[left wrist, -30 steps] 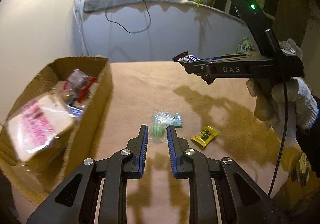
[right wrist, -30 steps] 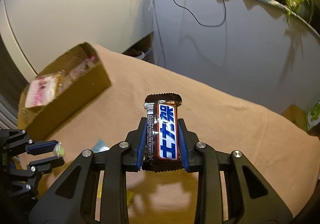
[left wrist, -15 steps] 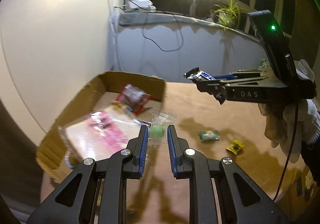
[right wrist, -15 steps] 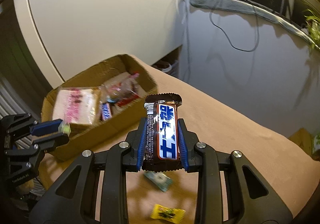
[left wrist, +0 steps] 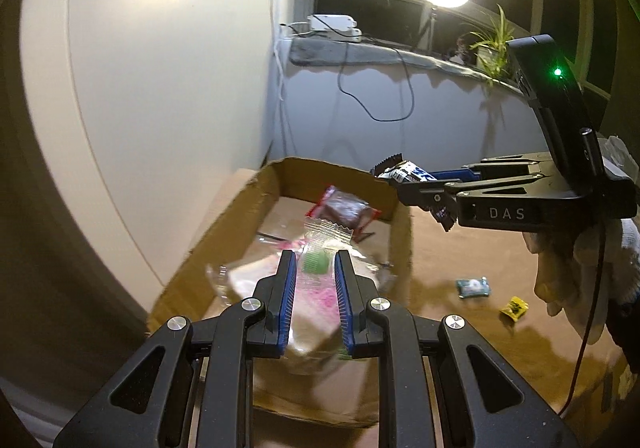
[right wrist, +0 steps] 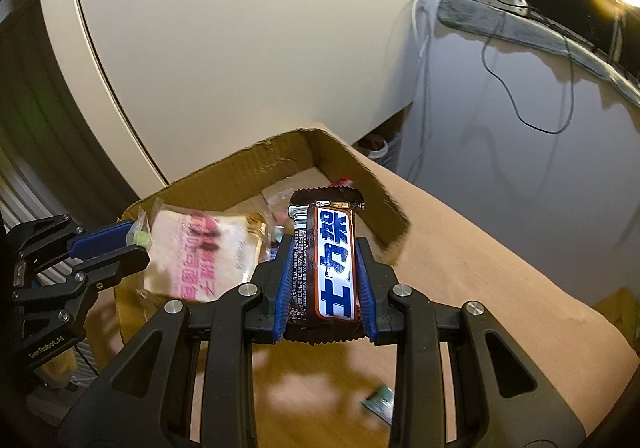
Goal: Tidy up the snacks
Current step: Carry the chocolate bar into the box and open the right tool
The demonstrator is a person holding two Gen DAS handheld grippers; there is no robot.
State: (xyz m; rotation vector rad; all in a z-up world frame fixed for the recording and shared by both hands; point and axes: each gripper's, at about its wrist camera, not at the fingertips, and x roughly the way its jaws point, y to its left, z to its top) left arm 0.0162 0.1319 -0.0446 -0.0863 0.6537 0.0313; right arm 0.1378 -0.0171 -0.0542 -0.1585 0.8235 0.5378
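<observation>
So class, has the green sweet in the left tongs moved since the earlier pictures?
Yes. The green sweet, gripped in the left tongs, was carried from above the bare table to over the cardboard box.

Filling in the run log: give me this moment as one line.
left gripper: shut on green candy | right gripper: shut on chocolate bar | both at cardboard box | nothing released

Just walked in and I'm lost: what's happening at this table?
A person is sorting snacks into a cardboard box. The left hand-held gripper is shut on a small clear packet with a green sweet, above the box. The right hand-held gripper grips a chocolate bar near the box's rim. Two small sweets lie on the tan table.
</observation>
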